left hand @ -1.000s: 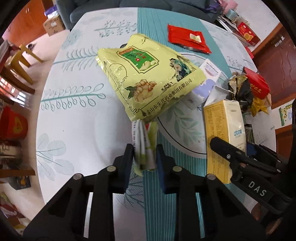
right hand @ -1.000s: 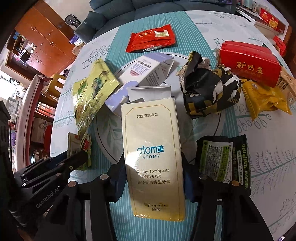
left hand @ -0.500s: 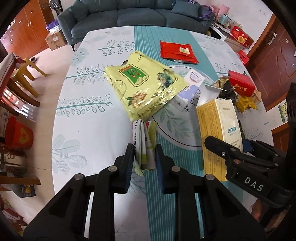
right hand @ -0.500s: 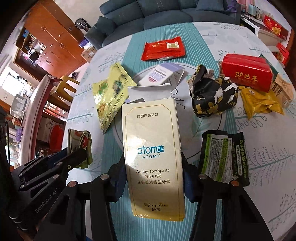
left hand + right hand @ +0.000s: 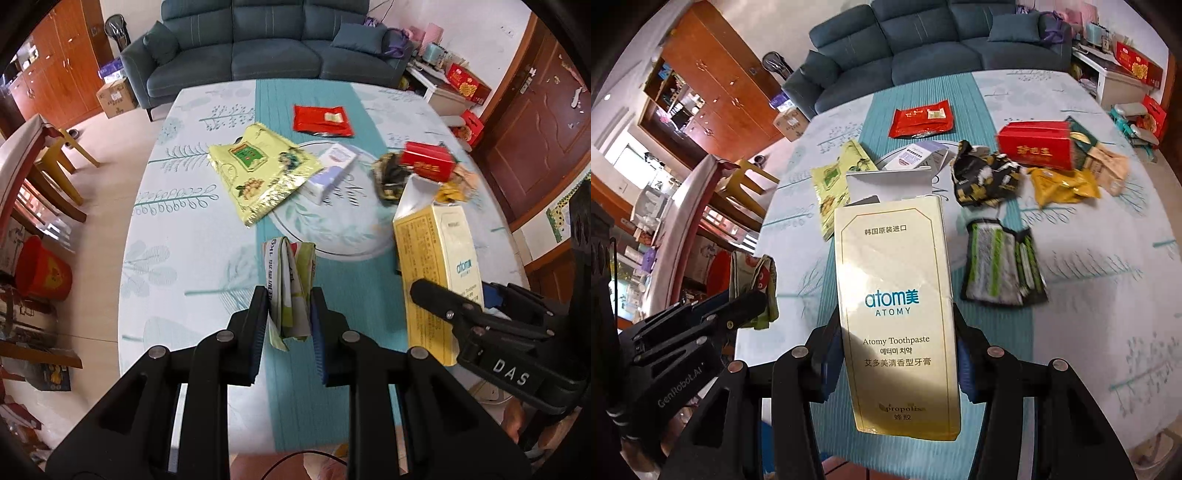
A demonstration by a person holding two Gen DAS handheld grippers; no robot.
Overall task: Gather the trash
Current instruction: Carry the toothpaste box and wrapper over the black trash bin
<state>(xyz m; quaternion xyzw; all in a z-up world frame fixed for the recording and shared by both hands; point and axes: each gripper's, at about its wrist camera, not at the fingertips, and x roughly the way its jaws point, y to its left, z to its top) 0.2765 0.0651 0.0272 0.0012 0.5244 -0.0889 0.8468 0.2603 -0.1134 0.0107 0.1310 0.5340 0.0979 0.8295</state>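
Both hands loaded: the left gripper [image 5: 289, 306] is pinched nearly closed on a folded wrapper [image 5: 290, 284] at frame centre, while the right gripper [image 5: 892, 354] clamps the toothpaste box [image 5: 899, 317], jaws part open. Plenty left on the table [image 5: 177, 236]: yellow bag [image 5: 258, 170], red packet [image 5: 322, 119], a crumpled pile upper right.

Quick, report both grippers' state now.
Left gripper: shut on a crumpled wrapper.
Right gripper: shut on the toothpaste box.

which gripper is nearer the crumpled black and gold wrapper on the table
Right. The right gripper, holding the toothpaste box, sits on the crumpled black and gold wrapper's side; the left gripper is further off.
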